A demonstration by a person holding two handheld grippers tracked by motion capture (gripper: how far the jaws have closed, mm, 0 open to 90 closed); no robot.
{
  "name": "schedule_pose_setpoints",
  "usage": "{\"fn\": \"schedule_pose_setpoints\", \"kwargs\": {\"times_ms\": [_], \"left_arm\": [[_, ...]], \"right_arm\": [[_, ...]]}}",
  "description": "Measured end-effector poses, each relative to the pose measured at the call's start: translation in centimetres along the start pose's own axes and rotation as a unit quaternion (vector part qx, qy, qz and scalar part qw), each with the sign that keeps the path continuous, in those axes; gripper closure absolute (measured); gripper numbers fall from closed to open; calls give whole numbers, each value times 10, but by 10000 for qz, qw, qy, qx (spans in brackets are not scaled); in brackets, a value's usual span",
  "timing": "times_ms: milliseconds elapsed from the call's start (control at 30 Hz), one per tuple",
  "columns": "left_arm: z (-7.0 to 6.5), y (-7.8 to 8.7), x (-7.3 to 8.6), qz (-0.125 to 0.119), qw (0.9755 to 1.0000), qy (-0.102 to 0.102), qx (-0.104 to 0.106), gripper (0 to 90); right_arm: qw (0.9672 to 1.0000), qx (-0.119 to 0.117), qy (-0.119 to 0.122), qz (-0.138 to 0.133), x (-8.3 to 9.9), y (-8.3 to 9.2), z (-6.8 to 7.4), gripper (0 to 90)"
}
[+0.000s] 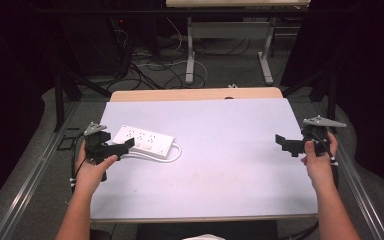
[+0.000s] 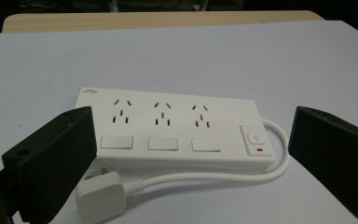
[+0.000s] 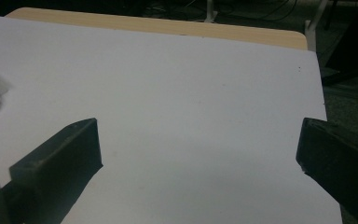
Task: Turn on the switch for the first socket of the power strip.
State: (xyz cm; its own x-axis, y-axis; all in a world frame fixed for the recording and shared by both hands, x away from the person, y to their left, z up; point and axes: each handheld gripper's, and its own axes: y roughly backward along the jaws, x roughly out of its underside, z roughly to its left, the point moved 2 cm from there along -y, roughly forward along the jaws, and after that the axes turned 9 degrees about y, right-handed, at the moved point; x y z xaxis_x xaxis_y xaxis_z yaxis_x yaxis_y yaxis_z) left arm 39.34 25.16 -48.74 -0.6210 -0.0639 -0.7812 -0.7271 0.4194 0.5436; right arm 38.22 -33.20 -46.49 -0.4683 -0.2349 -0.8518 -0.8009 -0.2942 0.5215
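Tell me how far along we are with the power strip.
Nothing looks done: the power strip lies flat, plug loose beside it. In hand: the left gripper faces it, jaws open, not touching. Left: the grasp itself. The right gripper waits open over bare table.

Your table (image 1: 205,165) wears a pale sheet, its wooden far edge (image 1: 195,94) left bare. Beyond it you have a second table's metal legs (image 1: 190,55) and loose cables (image 1: 150,67) on grey floor.

power strip (image 1: 144,142) and plug (image 2: 100,197) blocking table's (image 1: 230,165) left, bare middle and right
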Motion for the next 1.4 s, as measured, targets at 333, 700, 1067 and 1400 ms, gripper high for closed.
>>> {"fn": "schedule_pose_setpoints", "kwargs": {"times_ms": [333, 700, 1067, 1400], "left_arm": [[-3, 3, 1, -10, 9999, -122, 14, 3], [-16, 5, -2, 28, 9998, -206, 79, 32], [-27, 3, -13, -149, 9996, -239, 64, 160], [-34, -2, -24, -87, 9997, -212, 107, 227]], "right_arm": [[9997, 228, 70, -30, -4, -5, 5, 0], [9997, -64, 114, -190, -7, -5, 13, 0], [9994, -236, 88, -221, -5, -9, 18, 0], [9990, -343, 90, -269, -7, -11, 23, 0]]}}
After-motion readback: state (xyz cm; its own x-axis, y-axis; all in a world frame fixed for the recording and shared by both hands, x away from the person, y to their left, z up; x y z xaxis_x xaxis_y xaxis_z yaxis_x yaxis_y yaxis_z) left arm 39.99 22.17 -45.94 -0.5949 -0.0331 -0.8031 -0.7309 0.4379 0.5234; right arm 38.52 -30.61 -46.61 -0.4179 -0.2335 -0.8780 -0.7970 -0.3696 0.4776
